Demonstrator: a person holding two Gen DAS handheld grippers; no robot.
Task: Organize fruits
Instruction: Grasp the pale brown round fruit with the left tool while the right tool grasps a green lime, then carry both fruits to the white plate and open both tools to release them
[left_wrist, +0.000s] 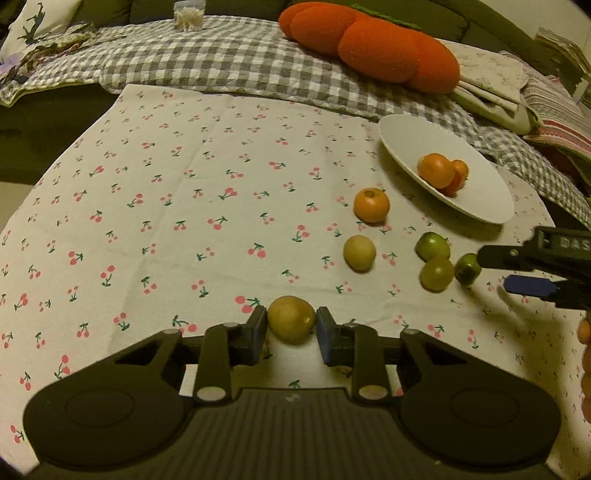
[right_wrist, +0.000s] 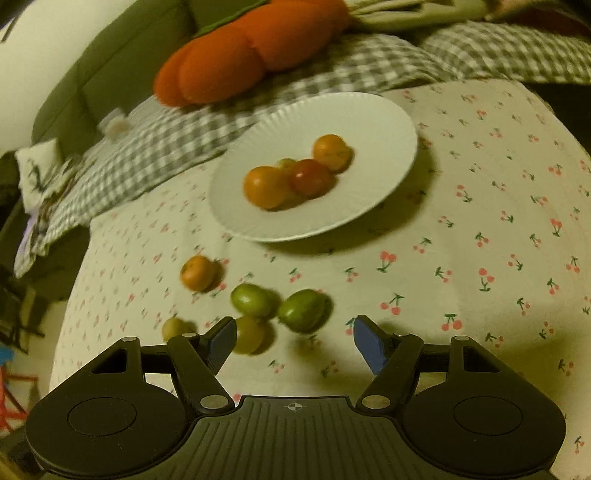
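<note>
A white plate (left_wrist: 406, 136) (right_wrist: 369, 118) holds several orange and red fruits (right_wrist: 266, 186). On the cherry-print cloth lie a loose orange fruit (left_wrist: 371, 205) (right_wrist: 198, 273), a yellow fruit (left_wrist: 359, 253) and three green fruits (left_wrist: 436, 273) (right_wrist: 304, 310). My left gripper (left_wrist: 291, 326) is shut on a yellow-green fruit (left_wrist: 291, 324), low over the cloth. My right gripper (right_wrist: 293, 341) is open and empty, just in front of the green fruits; it also shows in the left wrist view (left_wrist: 532, 273).
An orange plush cushion (left_wrist: 369, 44) (right_wrist: 240, 55) and a grey checked blanket (left_wrist: 221, 62) lie behind the plate. Folded cloths (left_wrist: 554, 110) sit at the far right. The cloth's left half (left_wrist: 147, 203) carries no fruit.
</note>
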